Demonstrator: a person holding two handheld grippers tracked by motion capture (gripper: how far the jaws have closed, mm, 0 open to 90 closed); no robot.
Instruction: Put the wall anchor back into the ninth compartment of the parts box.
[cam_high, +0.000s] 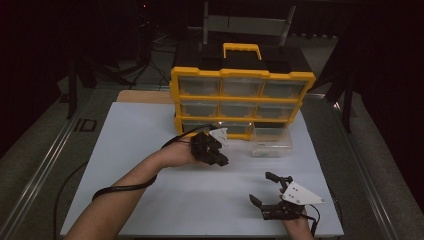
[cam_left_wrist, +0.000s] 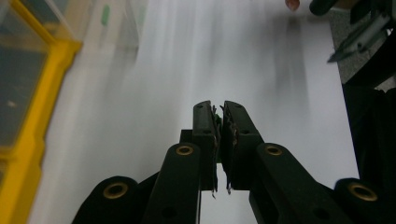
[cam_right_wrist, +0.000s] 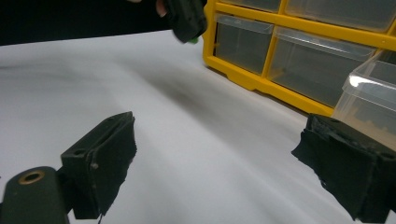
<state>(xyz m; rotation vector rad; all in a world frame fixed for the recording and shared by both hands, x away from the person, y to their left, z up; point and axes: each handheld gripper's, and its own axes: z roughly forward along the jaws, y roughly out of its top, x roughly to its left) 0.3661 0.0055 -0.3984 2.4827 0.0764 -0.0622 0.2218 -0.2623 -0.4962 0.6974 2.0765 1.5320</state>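
Risks from here, near to far:

- right gripper (cam_high: 262, 187): jaws wide, nothing between them, parked low over the white table (cam_high: 150, 190) at my near edge. It's well apart from the work. The only risk is swinging it in late and clipping the other hand.
- left gripper (cam_high: 222, 161): jaws pinched narrow, lifted off the table, tips pointing toward the drawer. From the right gripper view a small green piece (cam_right_wrist: 193, 41) pokes out at its tip (cam_right_wrist: 187, 18), so I read it as clamped on that. In its own view the pads (cam_left_wrist: 205, 135) are nearly together with something thin between them, and I can't make out how much of it is caught. Main worry: it looks like a marginal, tip-only grip, so any jolt or twist could let the piece slip out and bounce off the table.
- clear drawer (cam_high: 272, 142): out of the cabinet, standing on the table just in front of its lower right. It's light and nothing steadies it. If I come in low, a jaw catches the rim and shoves or tips it. Releasing too high could make the piece bounce out.
- yellow organizer (cam_high: 243, 74): directly behind. If I overshoot the drawer I hit its front, and a dropped piece could roll under it.
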